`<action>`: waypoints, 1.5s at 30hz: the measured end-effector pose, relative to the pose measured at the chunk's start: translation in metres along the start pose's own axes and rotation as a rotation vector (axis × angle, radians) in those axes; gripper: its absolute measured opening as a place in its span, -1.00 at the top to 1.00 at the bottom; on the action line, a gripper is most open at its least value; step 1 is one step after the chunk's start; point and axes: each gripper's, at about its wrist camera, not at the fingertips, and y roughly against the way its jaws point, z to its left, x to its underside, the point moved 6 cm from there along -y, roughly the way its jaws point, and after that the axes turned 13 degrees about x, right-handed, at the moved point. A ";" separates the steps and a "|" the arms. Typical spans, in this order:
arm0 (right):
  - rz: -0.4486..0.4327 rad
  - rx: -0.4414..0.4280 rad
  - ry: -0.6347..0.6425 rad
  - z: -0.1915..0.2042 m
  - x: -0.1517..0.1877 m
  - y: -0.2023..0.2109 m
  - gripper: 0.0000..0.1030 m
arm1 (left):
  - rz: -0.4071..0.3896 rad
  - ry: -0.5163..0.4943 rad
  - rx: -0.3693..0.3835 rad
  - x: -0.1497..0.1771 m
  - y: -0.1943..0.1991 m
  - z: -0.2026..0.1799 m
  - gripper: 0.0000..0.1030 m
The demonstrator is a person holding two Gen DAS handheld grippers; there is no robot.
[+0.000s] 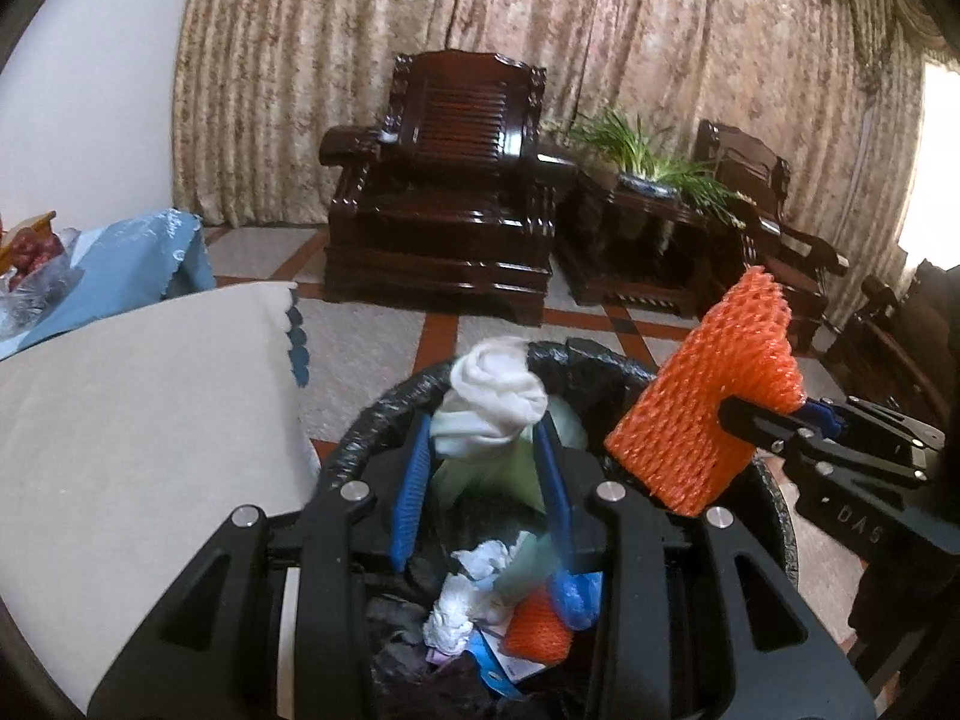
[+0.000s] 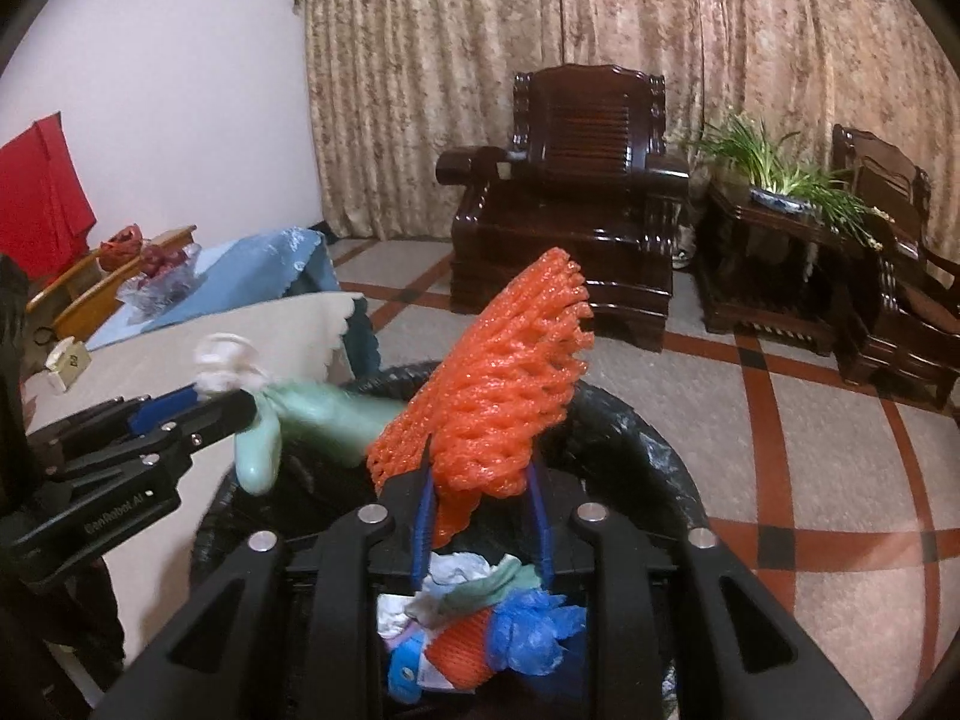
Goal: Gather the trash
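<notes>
My right gripper (image 2: 480,498) was clamped on the orange foam net (image 2: 498,384), held above the black-lined bin (image 1: 774,516). My left gripper (image 1: 486,450) pinched a white and pale-green wad (image 1: 498,405) over the same bin, beside the net. Tissues (image 1: 456,606), blue plastic (image 2: 534,630) and another net (image 1: 537,630) lay inside, with the table (image 1: 120,420) just left of it.

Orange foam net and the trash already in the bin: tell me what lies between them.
Nothing. In the right wrist view the net, held in the right tool, hangs above the bin's trash with only air between.
</notes>
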 end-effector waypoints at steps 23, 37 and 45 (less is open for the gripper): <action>-0.018 -0.081 -0.006 0.019 -0.005 0.041 -0.88 | -0.064 0.025 -0.067 -0.003 0.082 0.020 -0.84; -0.051 -0.130 0.014 0.046 -0.024 0.093 -0.88 | -0.092 0.049 -0.149 -0.007 0.152 0.015 -0.88; -0.046 -0.146 0.024 0.052 -0.025 0.111 -0.88 | -0.100 0.048 -0.192 -0.008 0.180 0.011 -0.88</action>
